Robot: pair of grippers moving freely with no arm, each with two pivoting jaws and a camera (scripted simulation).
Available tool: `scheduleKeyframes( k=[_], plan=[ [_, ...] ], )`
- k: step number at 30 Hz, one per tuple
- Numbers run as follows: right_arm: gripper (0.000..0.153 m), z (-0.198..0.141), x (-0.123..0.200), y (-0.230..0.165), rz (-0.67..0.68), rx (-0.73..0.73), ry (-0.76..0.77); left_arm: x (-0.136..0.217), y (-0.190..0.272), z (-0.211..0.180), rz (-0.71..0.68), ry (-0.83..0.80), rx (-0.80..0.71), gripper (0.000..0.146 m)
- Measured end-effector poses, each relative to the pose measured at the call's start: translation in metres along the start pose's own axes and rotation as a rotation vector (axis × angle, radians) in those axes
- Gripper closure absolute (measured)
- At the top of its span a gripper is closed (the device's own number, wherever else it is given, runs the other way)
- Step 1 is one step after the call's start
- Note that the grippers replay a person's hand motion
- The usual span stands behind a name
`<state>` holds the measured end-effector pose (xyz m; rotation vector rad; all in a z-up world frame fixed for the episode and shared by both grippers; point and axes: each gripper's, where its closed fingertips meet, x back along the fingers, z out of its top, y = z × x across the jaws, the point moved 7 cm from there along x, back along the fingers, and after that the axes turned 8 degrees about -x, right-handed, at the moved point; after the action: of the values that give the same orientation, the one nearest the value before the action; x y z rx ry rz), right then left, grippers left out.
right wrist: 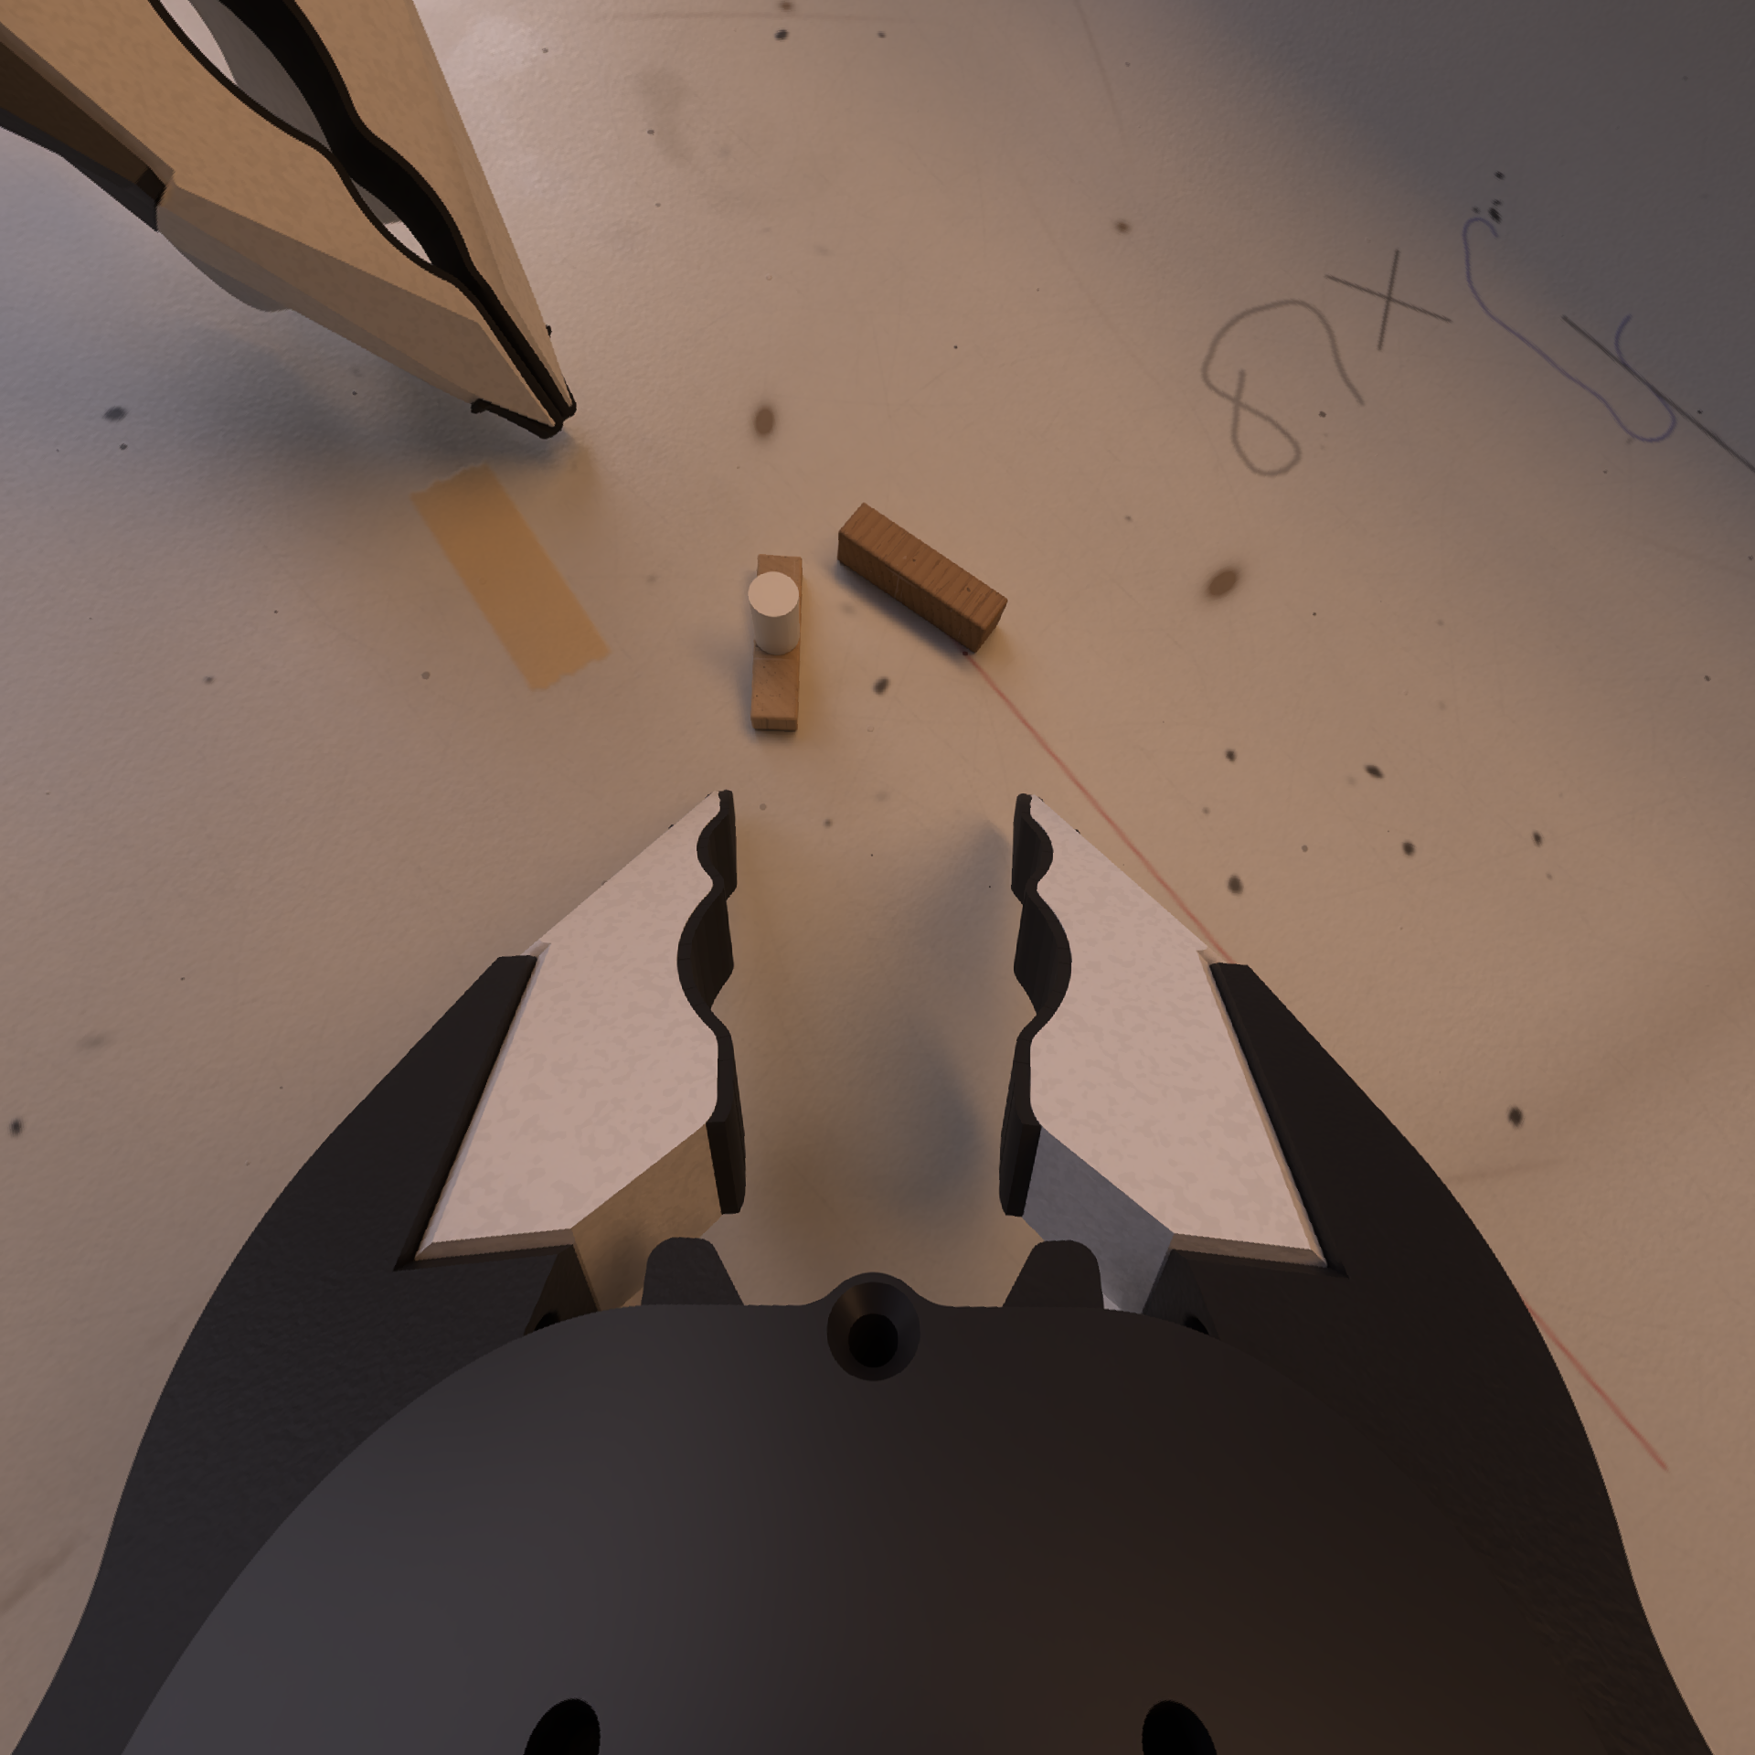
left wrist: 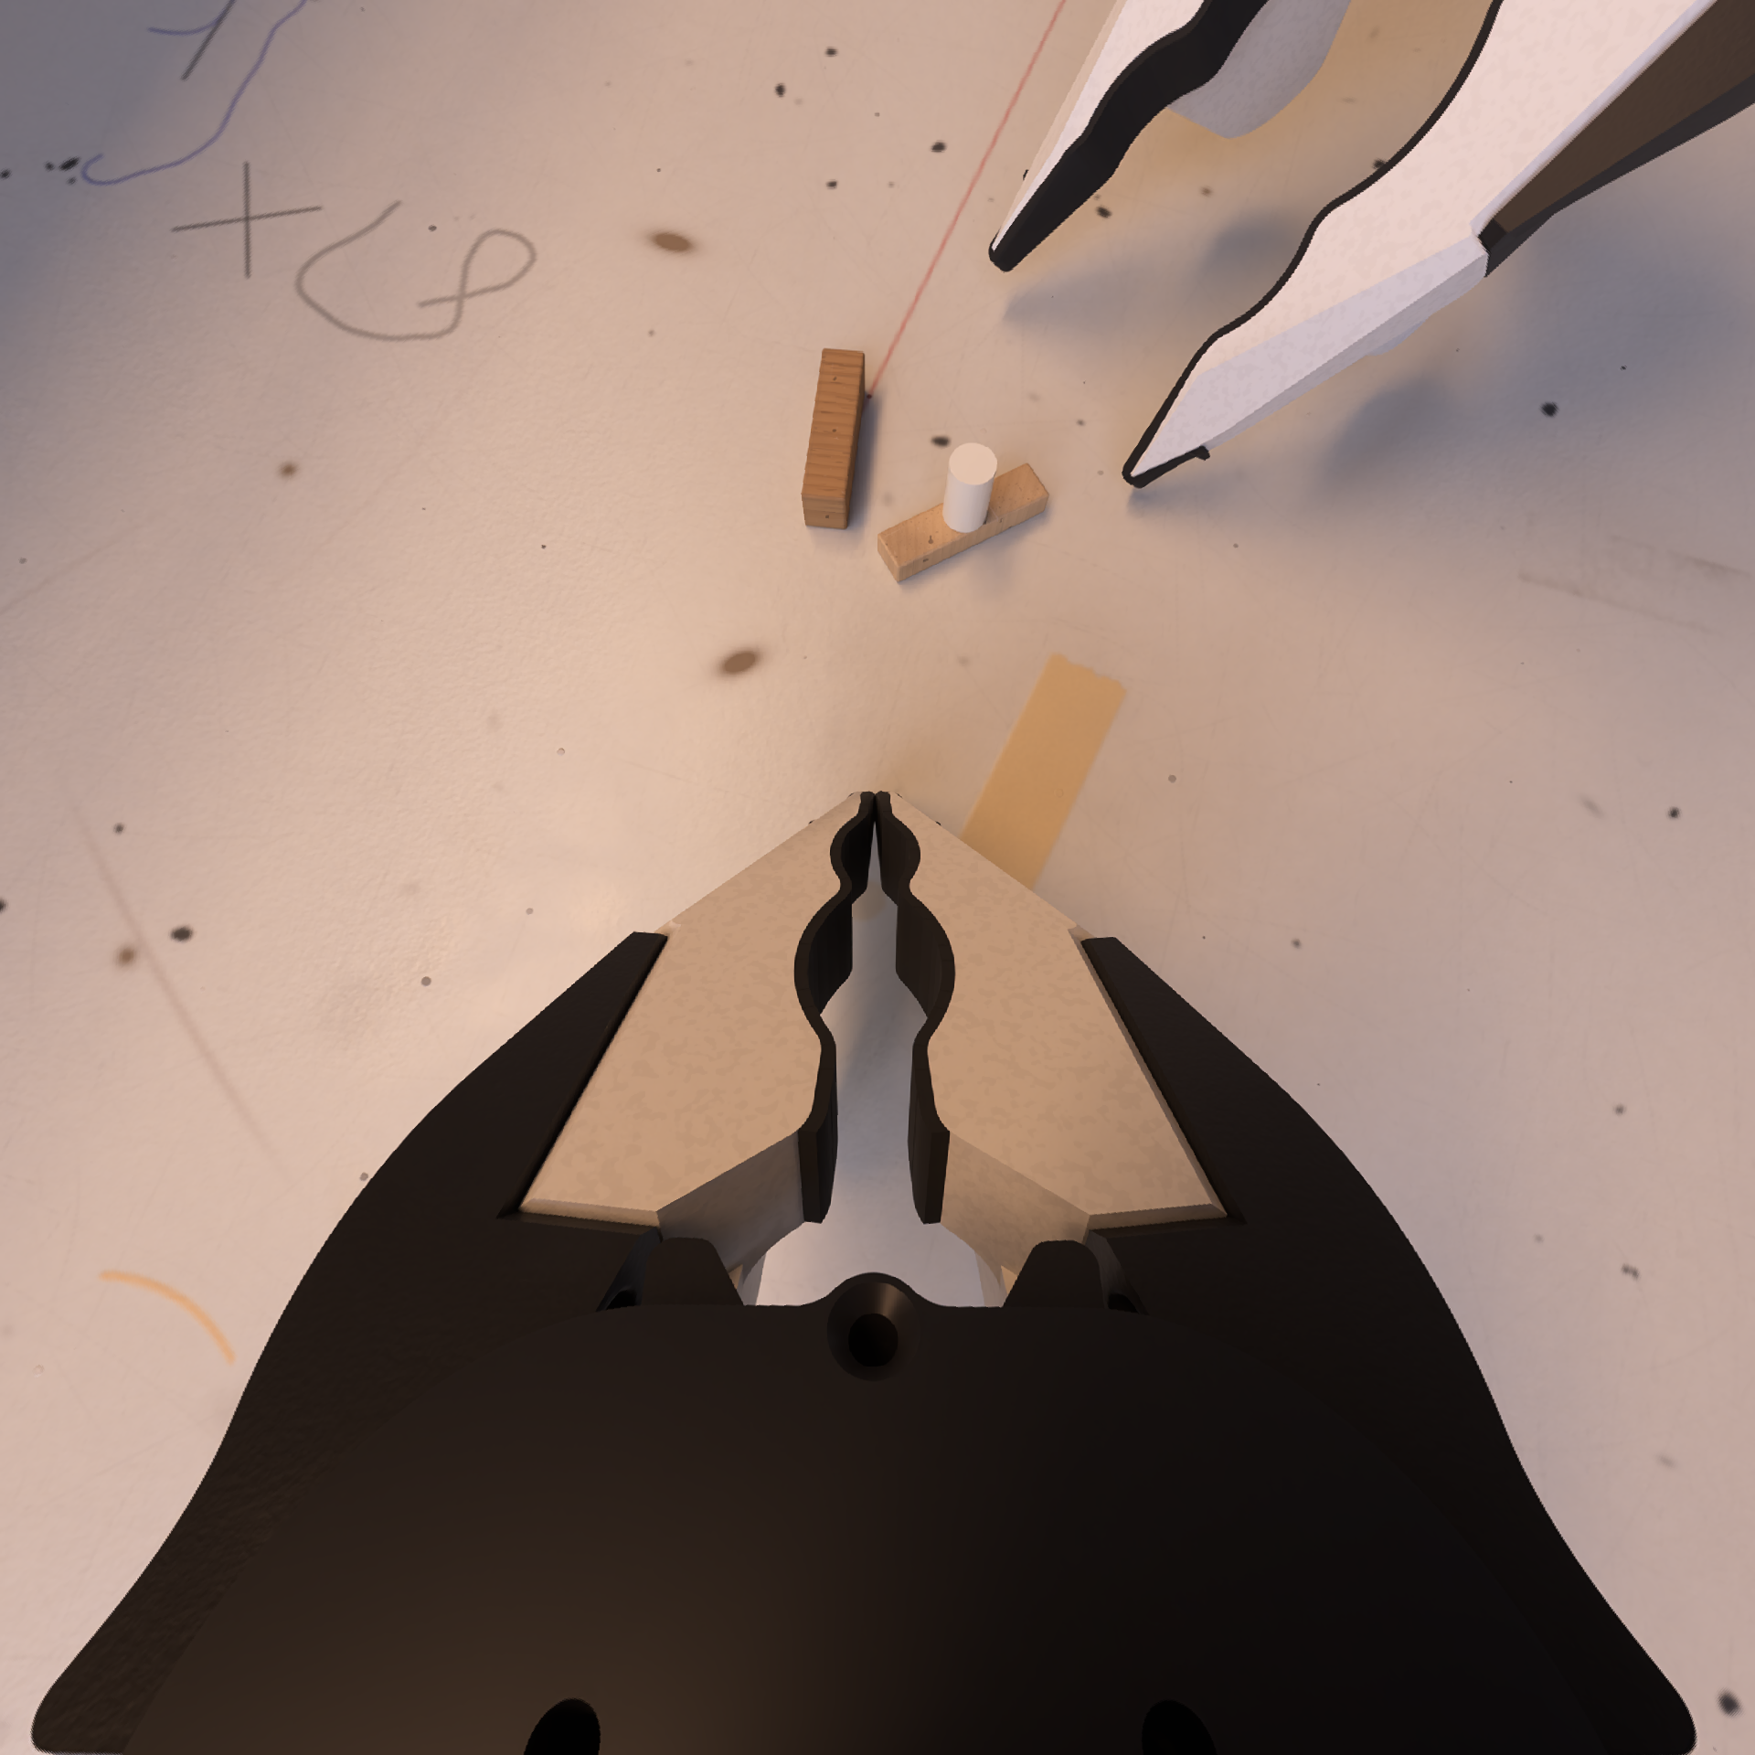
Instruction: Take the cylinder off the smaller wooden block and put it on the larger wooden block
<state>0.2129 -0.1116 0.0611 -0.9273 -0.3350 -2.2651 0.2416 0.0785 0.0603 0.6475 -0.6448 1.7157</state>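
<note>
A white cylinder (left wrist: 969, 486) (right wrist: 773, 613) stands upright on the smaller, pale wooden block (left wrist: 916, 549) (right wrist: 777, 701), which lies flat on the table. The larger, darker wooden block (left wrist: 834, 437) (right wrist: 921, 576) lies beside it, apart from it. My left gripper (left wrist: 874, 800) is shut and empty, above the table short of the blocks; it also shows at the upper left of the right wrist view (right wrist: 556, 418). My right gripper (right wrist: 872, 807) is open and empty, short of the cylinder; it shows at the upper right of the left wrist view (left wrist: 1064, 366).
The tabletop (left wrist: 475, 665) is pale, with dark specks, pen scribbles (left wrist: 408, 285) (right wrist: 1273, 380) and a thin red line (right wrist: 1140, 855). A strip of tan tape (left wrist: 1045, 760) (right wrist: 508, 575) lies flat near the blocks.
</note>
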Motion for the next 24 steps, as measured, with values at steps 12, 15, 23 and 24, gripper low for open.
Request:
scheduleKeyframes(
  k=[12,15,23,24],
  plan=[
    [0.089,0.040,0.003,0.011,0.093,-0.089,0.158,0.000,0.000,0.000,-0.002,-0.006,-0.008,0.146],
    [0.091,0.050,-0.021,0.021,0.065,0.021,0.017,0.000,0.000,0.000,-0.007,-0.007,-0.008,0.146],
    [0.111,0.068,-0.052,0.027,0.247,0.250,-0.258,0.000,-0.001,0.000,-0.011,-0.004,-0.011,0.146],
    [0.114,0.068,-0.052,0.027,0.287,0.316,-0.278,0.000,-0.001,0.000,-0.013,-0.002,-0.010,0.146]
  ],
)
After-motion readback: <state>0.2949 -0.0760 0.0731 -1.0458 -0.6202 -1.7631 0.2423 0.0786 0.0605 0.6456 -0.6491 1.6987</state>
